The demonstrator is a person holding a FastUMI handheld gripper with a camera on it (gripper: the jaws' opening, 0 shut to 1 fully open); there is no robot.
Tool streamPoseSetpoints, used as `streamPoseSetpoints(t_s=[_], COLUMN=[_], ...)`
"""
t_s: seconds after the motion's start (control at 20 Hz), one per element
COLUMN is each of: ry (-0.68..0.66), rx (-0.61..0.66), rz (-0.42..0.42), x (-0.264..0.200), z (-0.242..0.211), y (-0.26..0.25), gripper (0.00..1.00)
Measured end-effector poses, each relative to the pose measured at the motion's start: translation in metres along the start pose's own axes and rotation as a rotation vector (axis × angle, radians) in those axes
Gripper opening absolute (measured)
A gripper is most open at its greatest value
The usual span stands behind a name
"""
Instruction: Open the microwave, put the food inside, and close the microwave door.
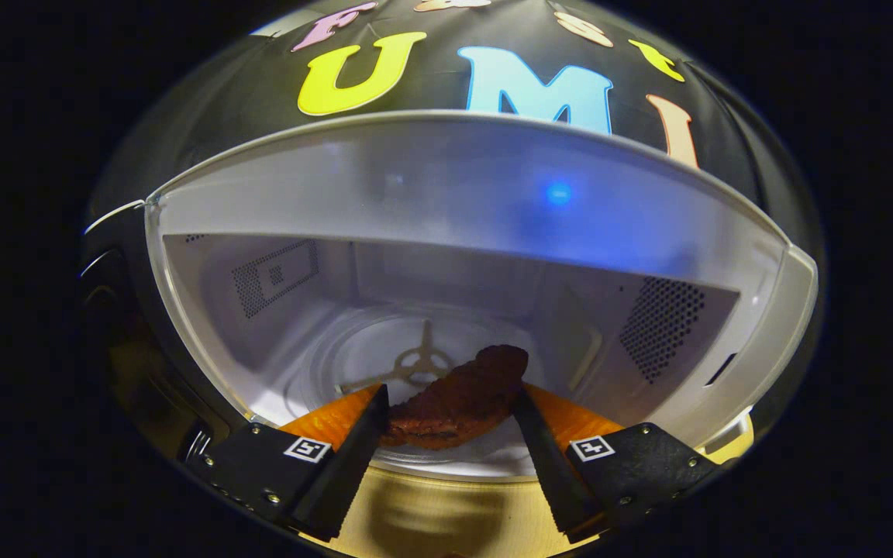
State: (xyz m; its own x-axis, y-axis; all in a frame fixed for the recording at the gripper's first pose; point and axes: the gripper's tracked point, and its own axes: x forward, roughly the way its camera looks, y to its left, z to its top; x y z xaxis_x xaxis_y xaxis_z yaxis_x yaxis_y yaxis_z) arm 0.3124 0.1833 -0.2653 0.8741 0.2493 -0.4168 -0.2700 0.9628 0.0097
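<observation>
Gripper (450, 403) clamps the dark brown, rough food piece (458, 403) at the open white microwave (446, 194); glass turntable (369, 353) beyond.

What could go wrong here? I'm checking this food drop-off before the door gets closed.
1. The gripper holds the brown food by its near end; the far end sticks out and could tip or slip.
2. The food hangs near the microwave's front sill, so an early release might land it off the glass tray.
</observation>
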Motion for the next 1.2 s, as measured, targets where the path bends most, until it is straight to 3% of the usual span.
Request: streamPoseSetpoints(t_s=[0.1,0.2,0.55,0.95,1.2], ry=[-0.025,0.103,-0.015,-0.173,-0.242], rx=[-0.017,-0.097,-0.06,0.006,0.064], rz=[0.056,0.116,0.128,0.144,0.209], x=[0.005,0.004,-0.035,-0.167,-0.258], z=[0.004,-0.028,0.004,0.06,0.078], y=[0.014,0.031,0.035,0.042,0.073], gripper=[0.96,0.98,0.97,0.97,0.96])
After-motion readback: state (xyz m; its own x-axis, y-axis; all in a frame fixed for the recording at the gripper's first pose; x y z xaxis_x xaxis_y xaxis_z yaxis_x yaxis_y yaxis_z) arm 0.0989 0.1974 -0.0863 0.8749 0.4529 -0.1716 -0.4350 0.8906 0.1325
